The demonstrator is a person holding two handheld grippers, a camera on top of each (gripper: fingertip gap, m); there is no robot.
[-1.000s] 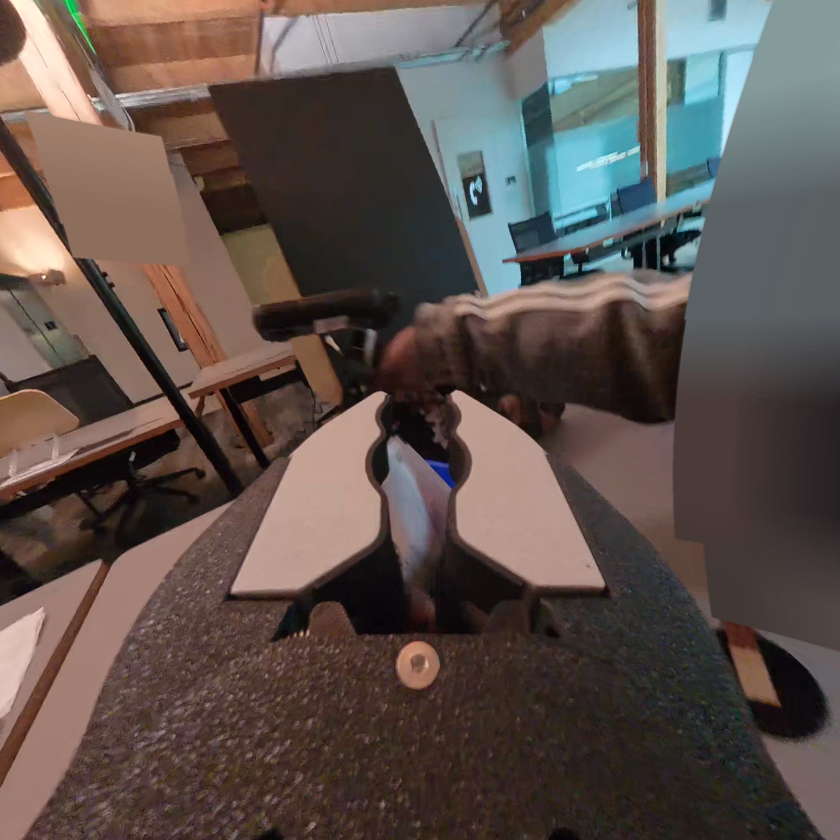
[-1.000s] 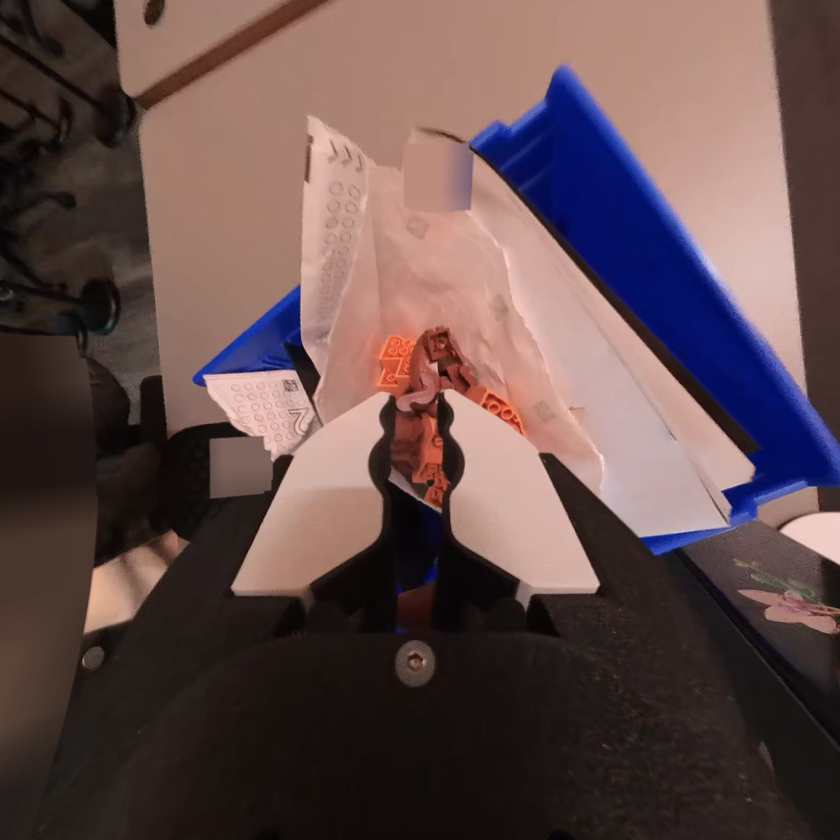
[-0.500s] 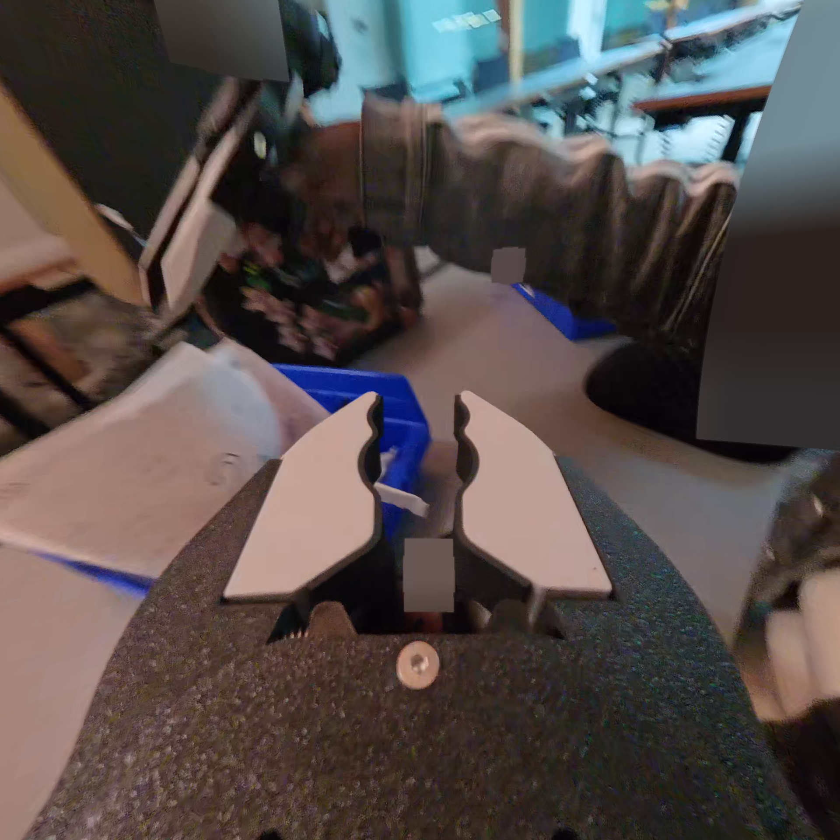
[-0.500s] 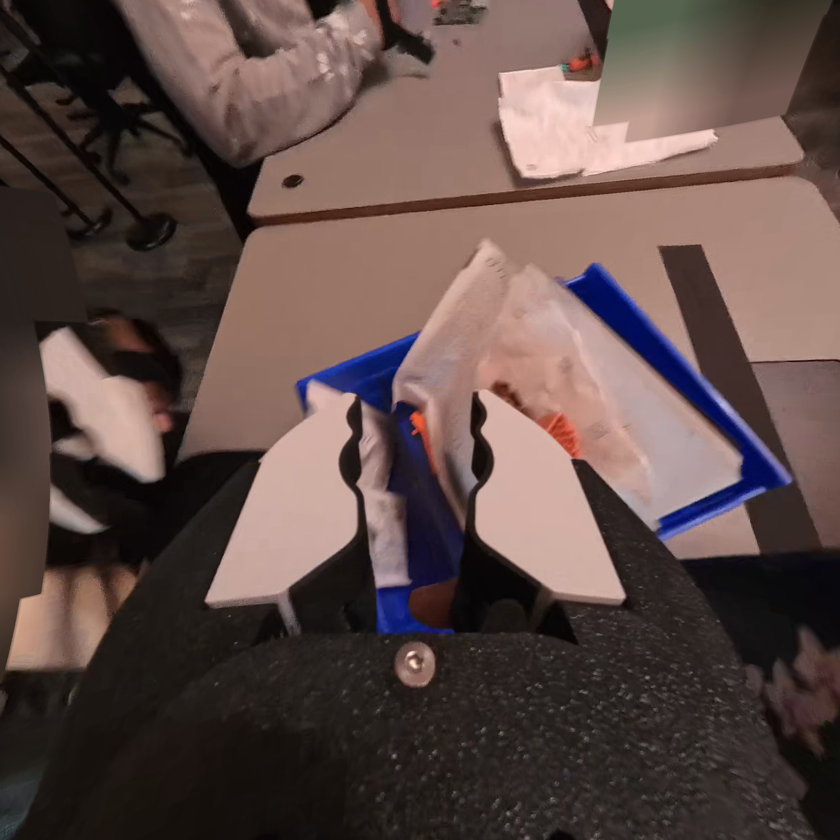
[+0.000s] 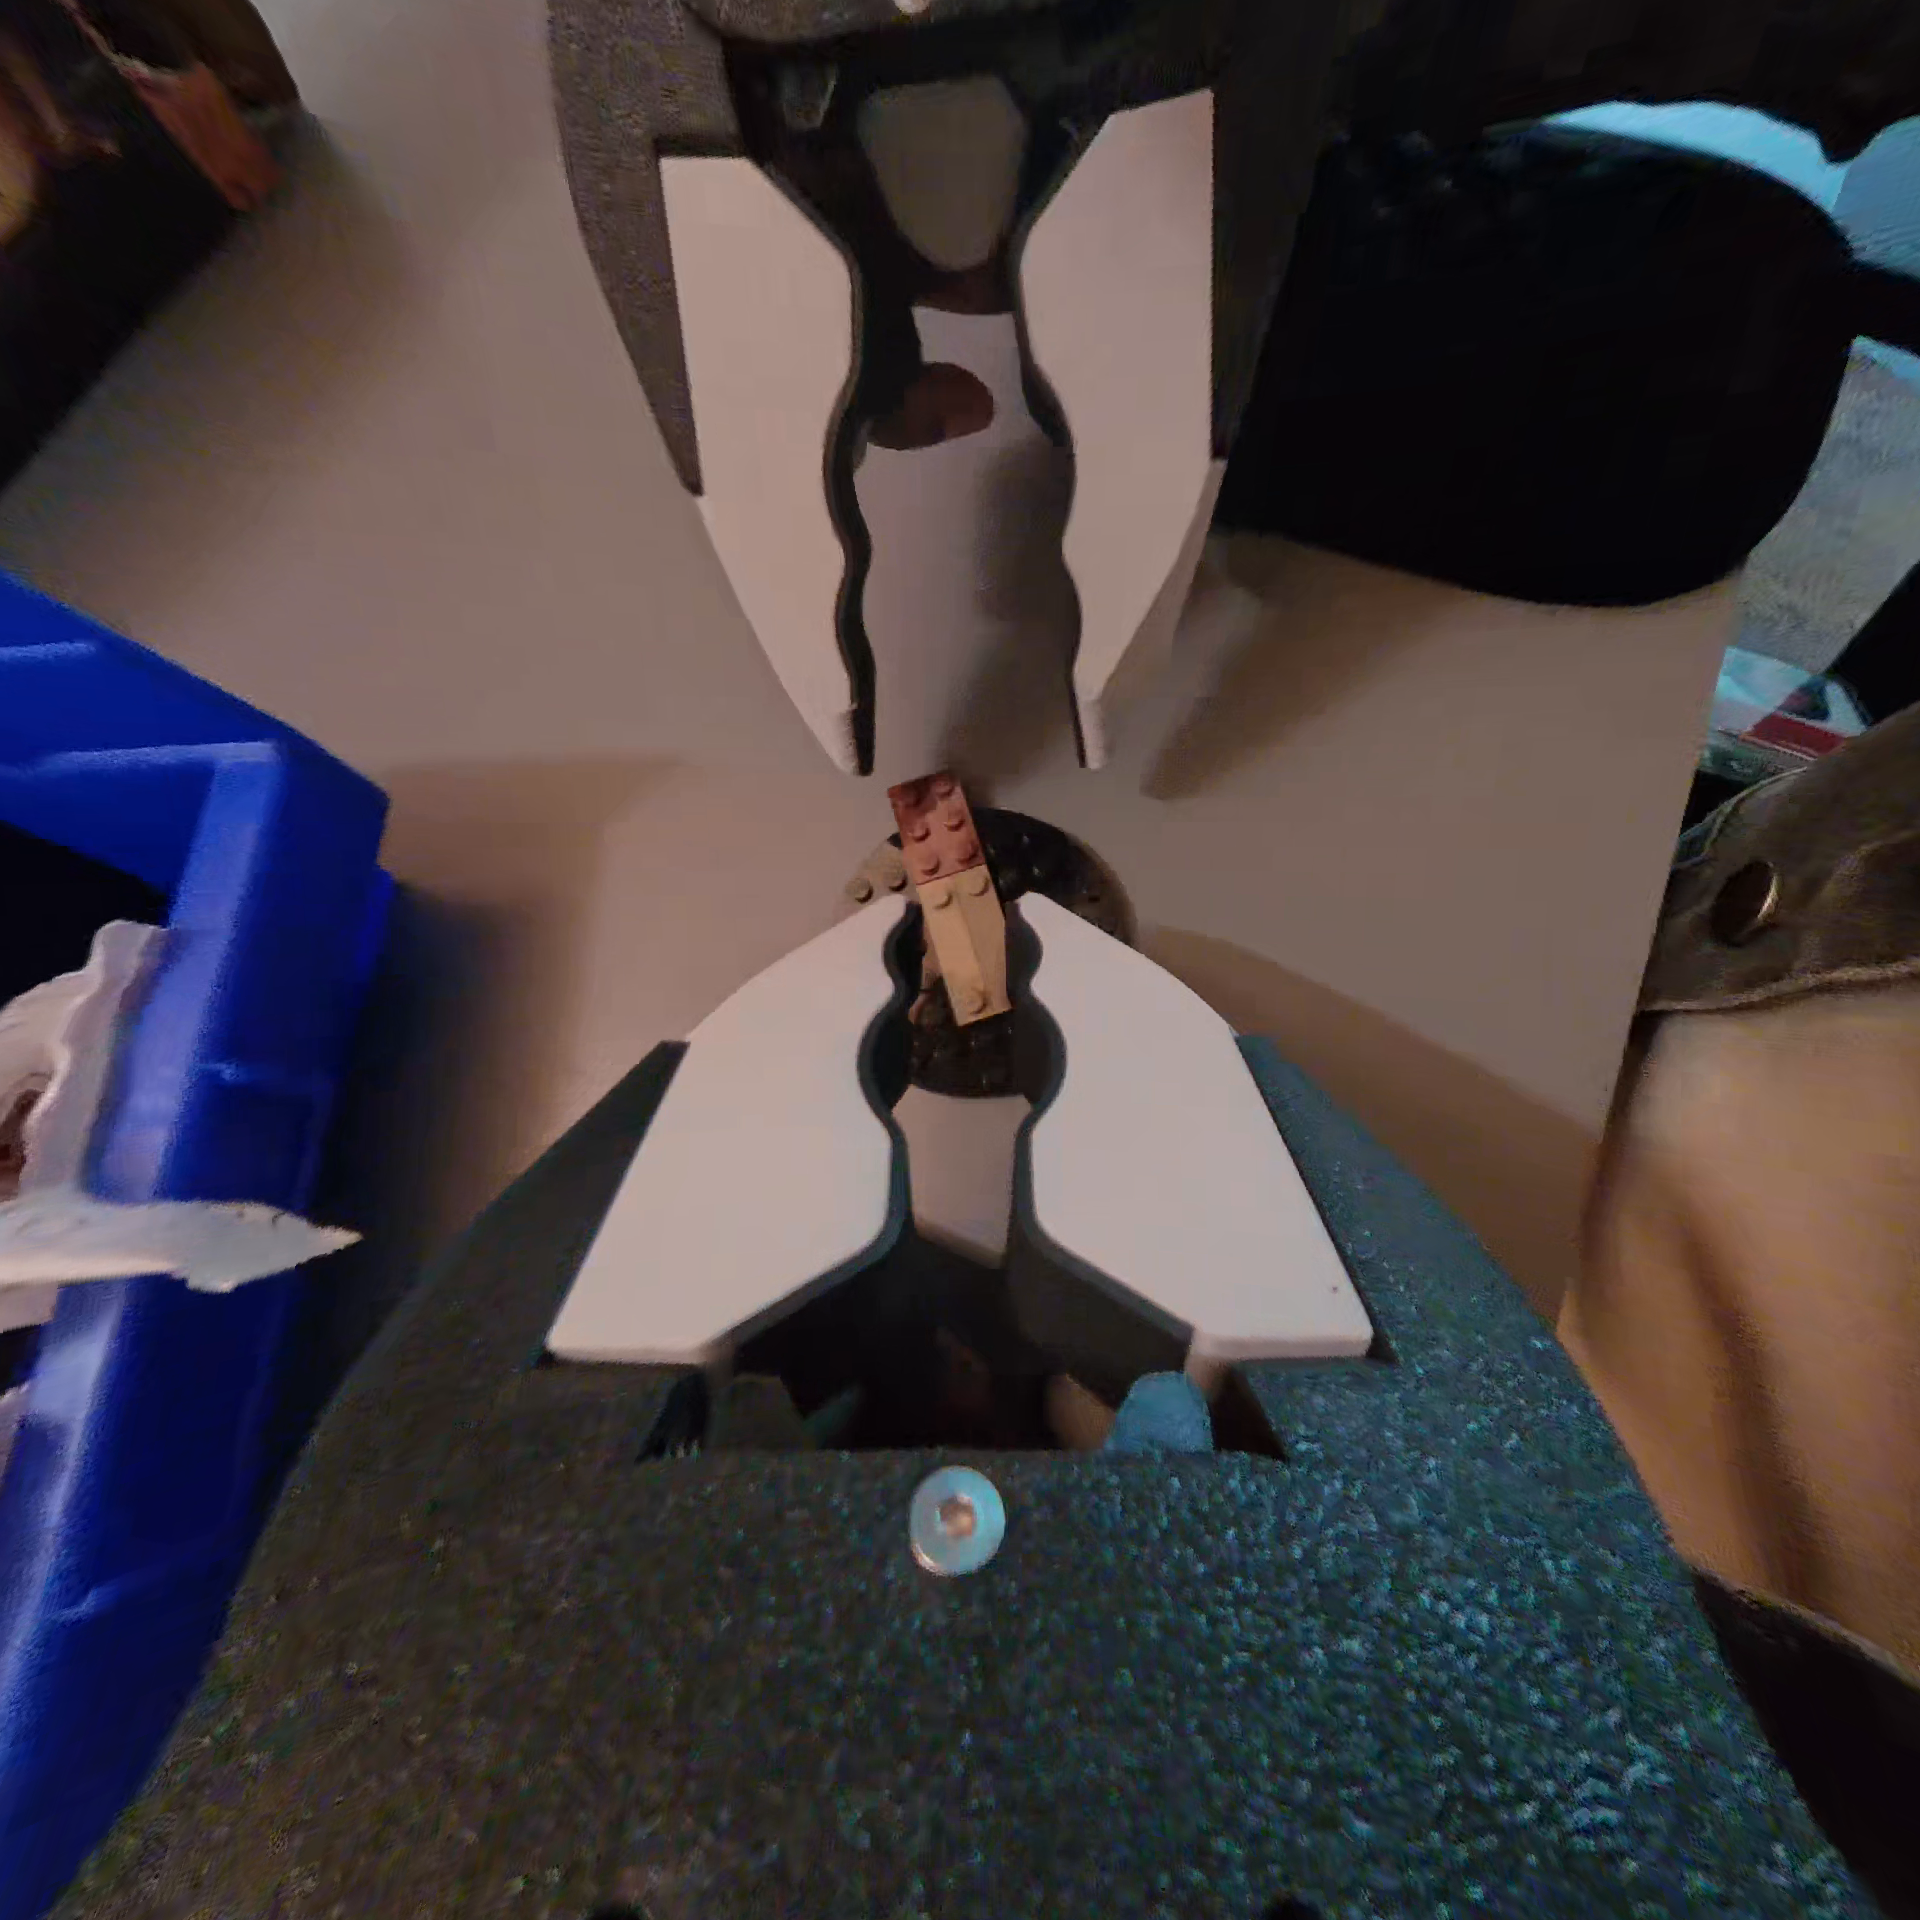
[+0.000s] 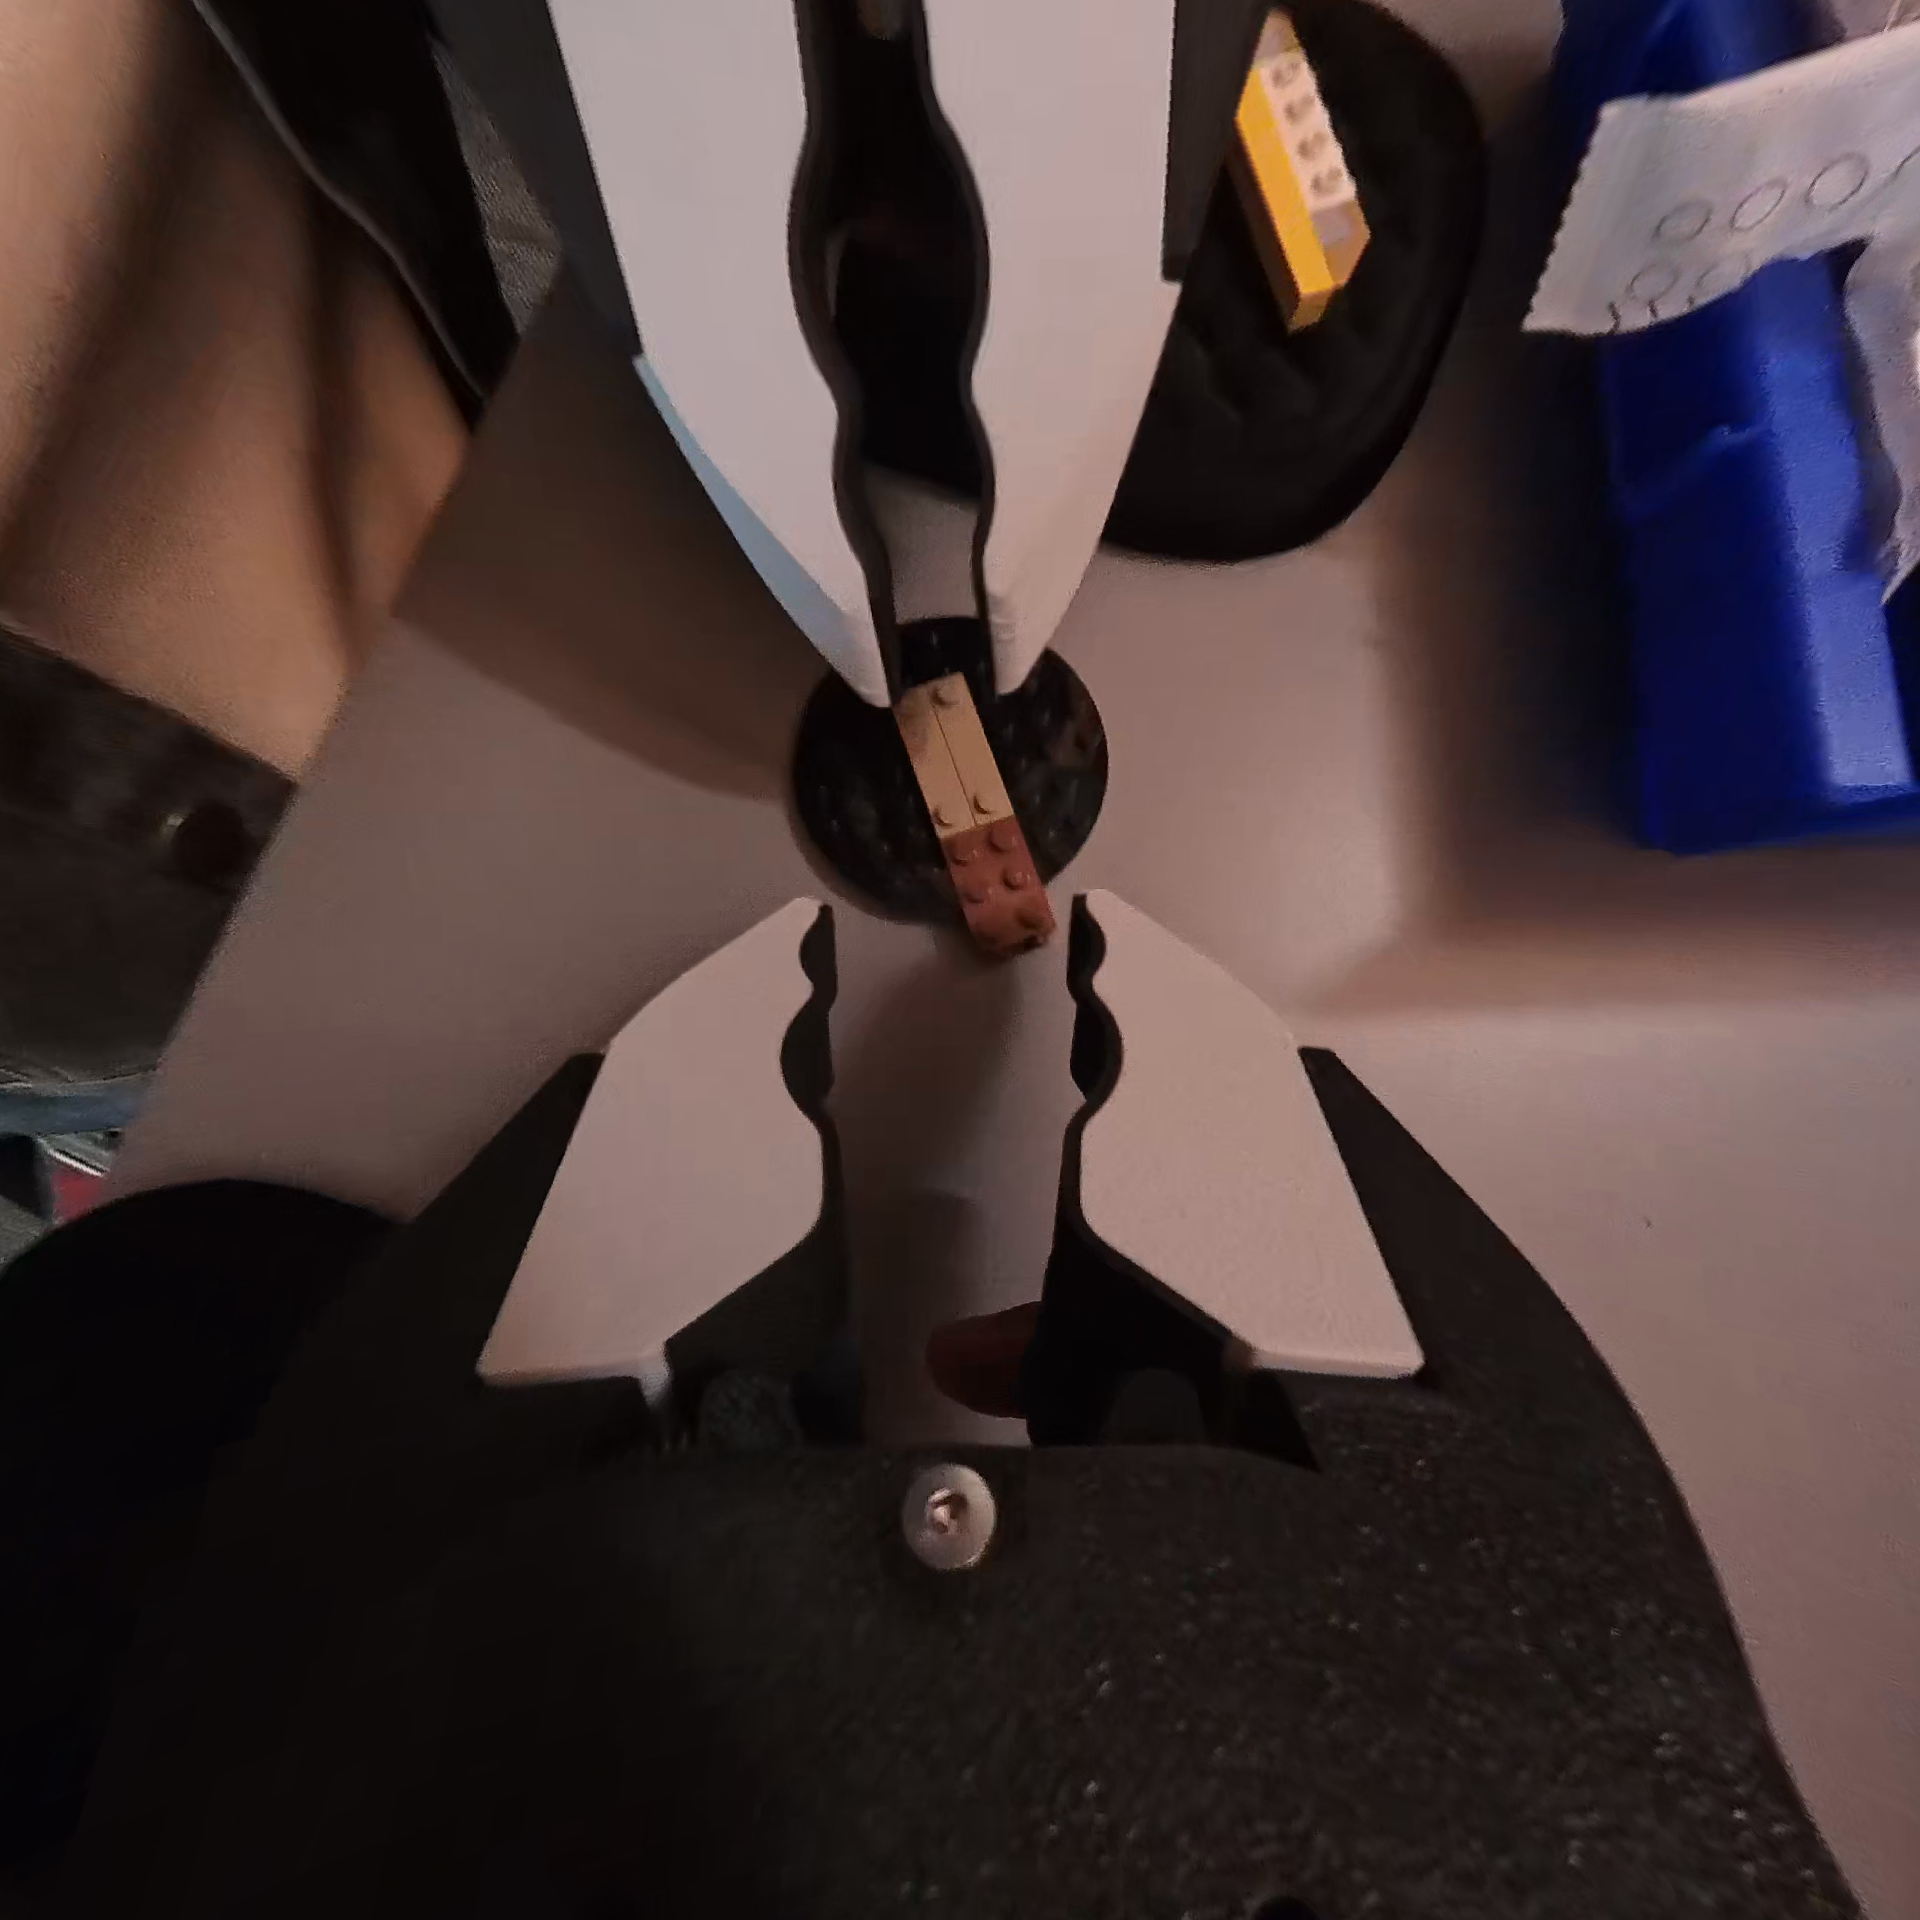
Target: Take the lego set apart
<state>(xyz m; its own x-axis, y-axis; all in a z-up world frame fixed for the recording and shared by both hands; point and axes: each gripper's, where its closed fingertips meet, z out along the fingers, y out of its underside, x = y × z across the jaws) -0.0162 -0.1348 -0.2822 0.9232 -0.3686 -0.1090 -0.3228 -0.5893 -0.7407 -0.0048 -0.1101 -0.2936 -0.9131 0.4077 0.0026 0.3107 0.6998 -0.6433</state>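
My left claw [image 5: 956,914] is pinched shut on the tan end of the lego piece [image 5: 954,899], a short tan bar with a brown brick on its far end. That brown end pokes out toward my right claw [image 5: 971,764], which faces me spread wide, its tips just short of the brick and not touching it. From the right wrist view, the lego piece [image 6: 971,805] hangs over a round black disc [image 6: 852,821] on the grey counter [image 6: 1351,831]. To one side sits the blue bin [image 5: 249,935] with torn white paper [image 5: 62,1236] spilling over its rim, close beside my left claw. Beyond it a yellow lego block [image 6: 1299,197] rests on a black pad [image 6: 1299,447]. The counter between disc and bin lies bare. A sleeve [image 5: 1745,1195] crowds the other side.
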